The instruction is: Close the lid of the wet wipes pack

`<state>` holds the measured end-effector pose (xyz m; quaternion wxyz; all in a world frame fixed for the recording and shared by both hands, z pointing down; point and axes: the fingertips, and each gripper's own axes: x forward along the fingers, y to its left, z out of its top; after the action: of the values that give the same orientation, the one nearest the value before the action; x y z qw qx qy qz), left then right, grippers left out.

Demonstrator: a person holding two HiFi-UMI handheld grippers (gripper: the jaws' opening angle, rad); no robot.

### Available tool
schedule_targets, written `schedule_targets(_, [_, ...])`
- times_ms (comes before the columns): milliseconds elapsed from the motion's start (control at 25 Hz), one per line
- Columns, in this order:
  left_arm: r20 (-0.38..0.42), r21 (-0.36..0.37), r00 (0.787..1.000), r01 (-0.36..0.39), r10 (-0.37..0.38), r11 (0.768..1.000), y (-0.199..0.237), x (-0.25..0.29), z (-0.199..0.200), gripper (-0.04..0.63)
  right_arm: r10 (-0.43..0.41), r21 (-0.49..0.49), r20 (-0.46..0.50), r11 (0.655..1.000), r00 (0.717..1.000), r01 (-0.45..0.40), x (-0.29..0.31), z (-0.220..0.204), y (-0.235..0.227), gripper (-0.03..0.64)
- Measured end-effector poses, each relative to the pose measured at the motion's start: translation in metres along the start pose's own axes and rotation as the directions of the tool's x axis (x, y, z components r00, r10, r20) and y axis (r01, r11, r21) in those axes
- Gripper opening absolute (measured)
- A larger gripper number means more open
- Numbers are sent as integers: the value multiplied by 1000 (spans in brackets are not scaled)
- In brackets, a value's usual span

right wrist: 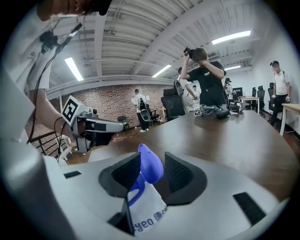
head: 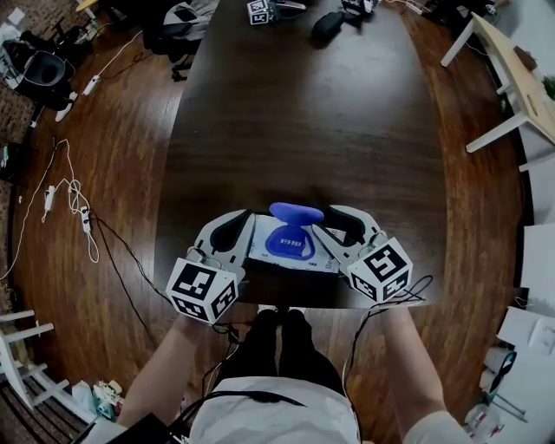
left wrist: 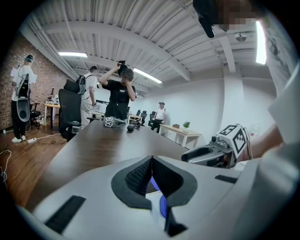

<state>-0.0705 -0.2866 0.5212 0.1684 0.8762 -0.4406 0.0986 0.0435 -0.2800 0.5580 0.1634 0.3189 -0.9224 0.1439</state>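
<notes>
A white wet wipes pack [head: 293,251] lies at the near edge of the dark table [head: 303,113]. Its blue lid [head: 296,213] stands raised. My left gripper [head: 244,234] is at the pack's left end. In the left gripper view that gripper [left wrist: 151,176] has its pads meeting at the tips, pinching the pack's white and blue edge [left wrist: 157,208]. My right gripper [head: 340,229] is at the pack's right end. In the right gripper view it [right wrist: 152,174] stands open, with the upright lid [right wrist: 151,168] and the pack's end [right wrist: 147,213] between the pads, untouched.
At the table's far end lie spare grippers with marker cubes [head: 260,10] and a black object [head: 328,24]. A person [right wrist: 206,75] stands there, others behind. A white desk [head: 520,78] is at the right. Cables [head: 74,204] trail on the floor at the left.
</notes>
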Motion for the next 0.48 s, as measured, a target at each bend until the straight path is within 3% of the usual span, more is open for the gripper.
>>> schedule_targets(480, [4, -28, 1000, -30, 30, 999, 3, -1, -13, 2, 64, -10, -37, 998, 997, -65, 23, -15, -3, 156])
